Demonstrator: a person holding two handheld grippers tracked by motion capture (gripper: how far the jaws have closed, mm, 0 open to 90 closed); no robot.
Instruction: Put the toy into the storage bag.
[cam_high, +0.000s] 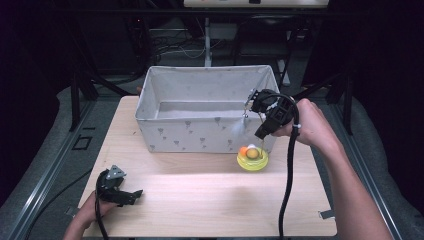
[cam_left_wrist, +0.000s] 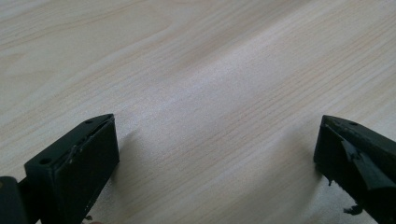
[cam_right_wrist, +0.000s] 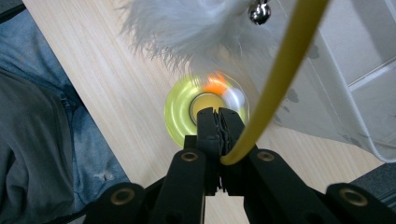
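Observation:
A round yellow toy base (cam_high: 252, 160) with an orange ball and a white ball sits on the table in front of the box. From it rises a thin yellow rod (cam_right_wrist: 280, 70), with my right gripper (cam_high: 261, 133) shut on it above the base. In the right gripper view the closed jaws (cam_right_wrist: 217, 126) point down at the yellow base (cam_right_wrist: 180, 112). A white feather (cam_right_wrist: 182, 28) and a small bell (cam_right_wrist: 259, 11) hang at the rod's far end; the feather (cam_high: 239, 128) dangles against the box front. My left gripper (cam_high: 135, 194) rests open near the table's front left, its jaws (cam_left_wrist: 217, 154) holding nothing.
A large grey fabric box (cam_high: 165, 135) with printed marks stands at the back of the wooden table (cam_high: 210, 200). Dark frames and cables lie beyond it. The person's trouser leg (cam_right_wrist: 42, 140) is beside the table edge.

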